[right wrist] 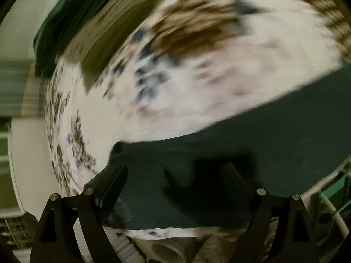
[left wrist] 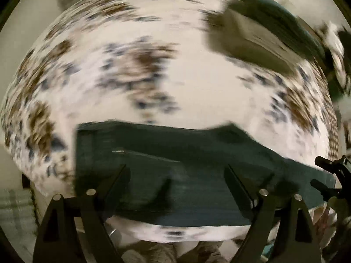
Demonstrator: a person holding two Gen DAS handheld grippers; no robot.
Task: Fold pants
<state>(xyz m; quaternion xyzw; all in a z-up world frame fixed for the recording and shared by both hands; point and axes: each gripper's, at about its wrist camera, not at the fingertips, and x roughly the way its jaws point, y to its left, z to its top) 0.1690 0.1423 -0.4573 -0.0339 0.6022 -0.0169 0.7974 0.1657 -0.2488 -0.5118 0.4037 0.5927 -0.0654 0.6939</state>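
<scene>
Left gripper [left wrist: 176,168]: jaws wide apart, nothing between them, hanging above the cloth.

Right gripper [right wrist: 176,167]: jaws wide apart, nothing gripped; its black tips also show at the right edge of the left wrist view.

Pants [left wrist: 166,153]: dark teal, lying flat as a long folded band on the bed's near side, directly below both grippers; a square end lies to the left in the left wrist view.

Bedspread [left wrist: 197,83]: white, with brown and blue patches, blurred, under the pants.

Folded pile [left wrist: 258,35]: olive and dark green cloth at the far side, well apart from the pants; details too smeared to tell.
</scene>
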